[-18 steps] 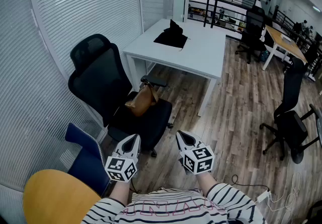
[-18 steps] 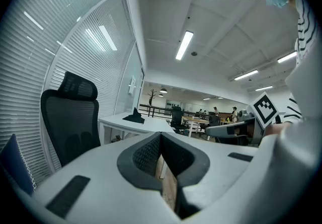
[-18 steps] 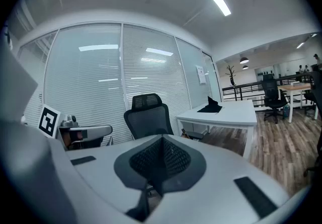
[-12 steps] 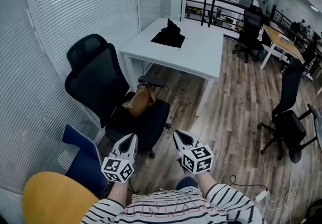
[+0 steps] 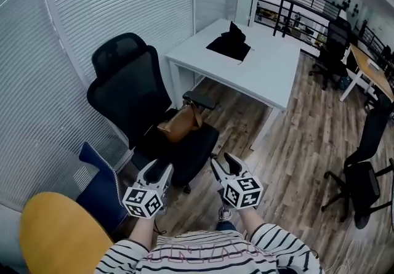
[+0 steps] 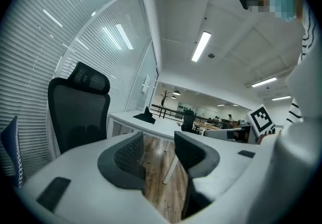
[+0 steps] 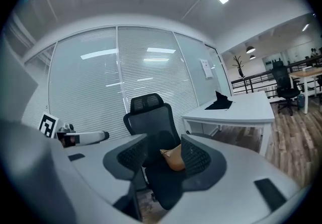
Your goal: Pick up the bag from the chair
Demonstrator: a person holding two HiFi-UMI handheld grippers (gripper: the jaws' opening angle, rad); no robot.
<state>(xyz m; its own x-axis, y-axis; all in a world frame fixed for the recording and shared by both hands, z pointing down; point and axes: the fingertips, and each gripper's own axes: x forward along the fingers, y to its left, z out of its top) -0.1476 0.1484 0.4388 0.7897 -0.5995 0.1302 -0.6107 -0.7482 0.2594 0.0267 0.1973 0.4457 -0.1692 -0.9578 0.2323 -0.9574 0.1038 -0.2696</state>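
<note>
A tan leather bag lies on the seat of a black mesh office chair beside the white desk. In the right gripper view the bag shows between the jaws, still far off, on the chair. My left gripper and right gripper are held low in front of me, short of the chair, both open and empty. The left gripper view looks past the chair toward the desk; my left gripper holds nothing there, and my right gripper frames only the distant bag.
A white desk with a dark cloth stands behind the chair. A blue chair and a yellow round seat are at my left. Blinds line the glass wall. More black chairs stand at the right on the wood floor.
The view has swung, so chair and desk now sit further right in the head view. Both grippers stay low and open, a little closer to the chair.
</note>
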